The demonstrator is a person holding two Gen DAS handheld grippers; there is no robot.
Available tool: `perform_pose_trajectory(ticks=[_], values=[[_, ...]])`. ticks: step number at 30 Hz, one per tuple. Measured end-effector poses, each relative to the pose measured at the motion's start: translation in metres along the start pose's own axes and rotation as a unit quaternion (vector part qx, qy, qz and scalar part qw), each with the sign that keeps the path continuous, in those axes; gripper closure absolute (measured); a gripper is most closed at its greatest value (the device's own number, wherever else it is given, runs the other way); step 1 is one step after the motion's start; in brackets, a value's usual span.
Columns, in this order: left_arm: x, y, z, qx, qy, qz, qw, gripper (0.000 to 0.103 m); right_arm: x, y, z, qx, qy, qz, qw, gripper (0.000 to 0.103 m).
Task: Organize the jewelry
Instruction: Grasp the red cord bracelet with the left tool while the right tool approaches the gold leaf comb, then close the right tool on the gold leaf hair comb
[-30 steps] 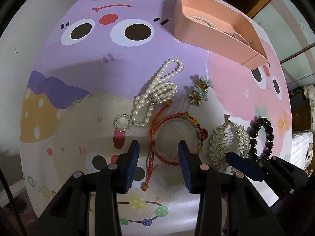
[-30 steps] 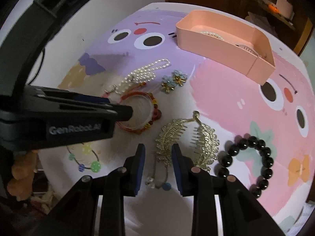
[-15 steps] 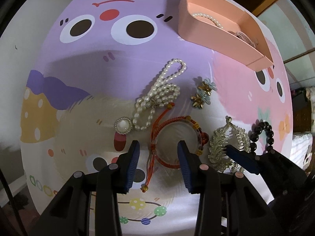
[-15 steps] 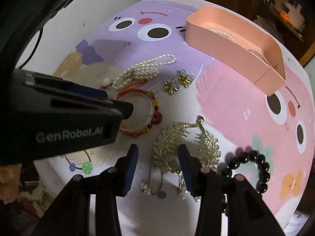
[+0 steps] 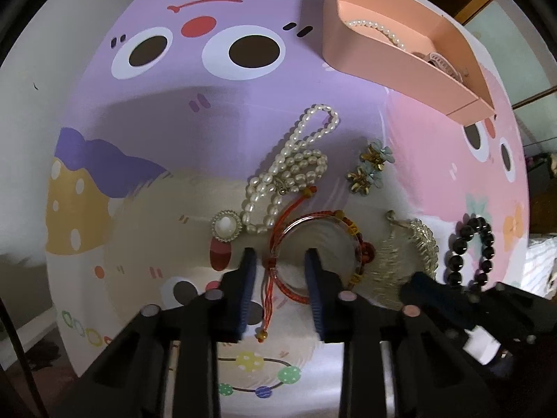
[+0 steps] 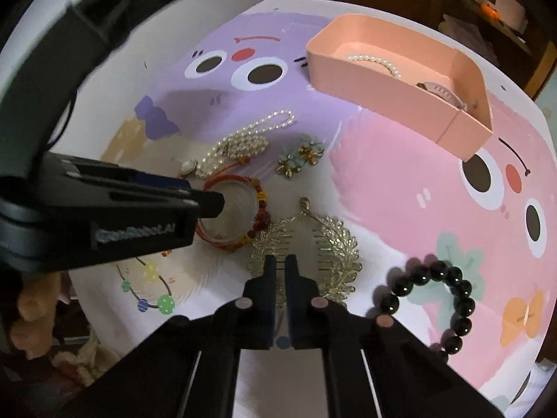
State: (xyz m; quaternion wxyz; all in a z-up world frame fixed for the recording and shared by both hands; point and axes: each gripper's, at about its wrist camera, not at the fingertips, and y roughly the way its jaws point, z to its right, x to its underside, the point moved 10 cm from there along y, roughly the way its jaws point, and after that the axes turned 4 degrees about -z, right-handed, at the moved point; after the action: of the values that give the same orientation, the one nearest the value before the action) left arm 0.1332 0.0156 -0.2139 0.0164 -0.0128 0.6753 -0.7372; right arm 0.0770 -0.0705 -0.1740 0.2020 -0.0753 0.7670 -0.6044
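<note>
My left gripper (image 5: 280,261) is open, its fingers either side of the left rim of the red and clear bangle (image 5: 348,224) with red cords, low over the mat. It shows as a black body in the right wrist view (image 6: 146,216), over that bangle (image 6: 257,209). My right gripper (image 6: 281,266) has closed on the left leaf of the gold leaf hair comb (image 6: 336,247), also visible in the left wrist view (image 5: 414,244). A pink tray (image 6: 383,87) at the back holds a pearl string and a pink clip.
On the cartoon mat lie a pearl necklace (image 5: 296,167) with a round pearl pendant (image 5: 226,224), two gold flower earrings (image 5: 369,170) and a black bead bracelet (image 6: 449,292). The mat's front edge is just below both grippers.
My right gripper moved forward onto the comb and closed from open to nearly shut. My left gripper advanced and lowered so its fingers straddle the bangle's left rim.
</note>
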Motion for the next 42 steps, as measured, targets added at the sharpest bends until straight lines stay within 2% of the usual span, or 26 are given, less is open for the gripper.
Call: perform_pose_trajectory(ticks=[2, 5, 9, 14, 16, 18, 20, 23, 33, 42], values=[[0.0, 0.002, 0.007, -0.006, 0.001, 0.002, 1.0, 0.093, -0.001, -0.009, 0.003, -0.009, 0.007, 0.008, 1.0, 0.098], [0.0, 0.002, 0.009, -0.007, -0.001, 0.005, 1.0, 0.098, -0.001, -0.018, 0.008, -0.016, 0.013, 0.017, 1.0, 0.098], [0.002, 0.001, 0.011, -0.002, -0.007, 0.013, 0.9999, 0.099, -0.003, -0.023, 0.01, -0.039, 0.027, 0.022, 0.999, 0.098], [0.01, -0.003, 0.002, 0.011, -0.023, 0.023, 0.9994, 0.099, -0.003, -0.021, 0.018, -0.059, 0.05, 0.005, 0.997, 0.097], [0.012, -0.011, 0.0, 0.014, -0.025, 0.032, 0.9991, 0.099, -0.003, -0.022, 0.02, -0.074, 0.064, 0.001, 0.995, 0.093], [0.014, -0.019, -0.003, 0.02, -0.028, 0.039, 0.9987, 0.099, -0.003, -0.024, 0.023, -0.076, 0.074, 0.004, 0.994, 0.076], [0.018, -0.029, -0.005, 0.026, -0.032, 0.047, 0.9981, 0.099, -0.003, -0.026, 0.026, -0.074, 0.08, 0.007, 0.994, 0.064], [0.019, -0.04, -0.01, 0.035, -0.037, 0.056, 0.9971, 0.099, -0.007, -0.024, 0.022, -0.075, 0.08, 0.0, 0.994, 0.063], [0.022, -0.068, -0.026, 0.05, -0.043, 0.075, 0.995, 0.099, -0.015, 0.012, 0.004, -0.032, 0.067, -0.058, 0.996, 0.063], [0.025, -0.073, -0.023, 0.062, -0.041, 0.081, 0.9939, 0.099, -0.015, 0.028, -0.002, 0.019, 0.047, -0.081, 0.995, 0.062]])
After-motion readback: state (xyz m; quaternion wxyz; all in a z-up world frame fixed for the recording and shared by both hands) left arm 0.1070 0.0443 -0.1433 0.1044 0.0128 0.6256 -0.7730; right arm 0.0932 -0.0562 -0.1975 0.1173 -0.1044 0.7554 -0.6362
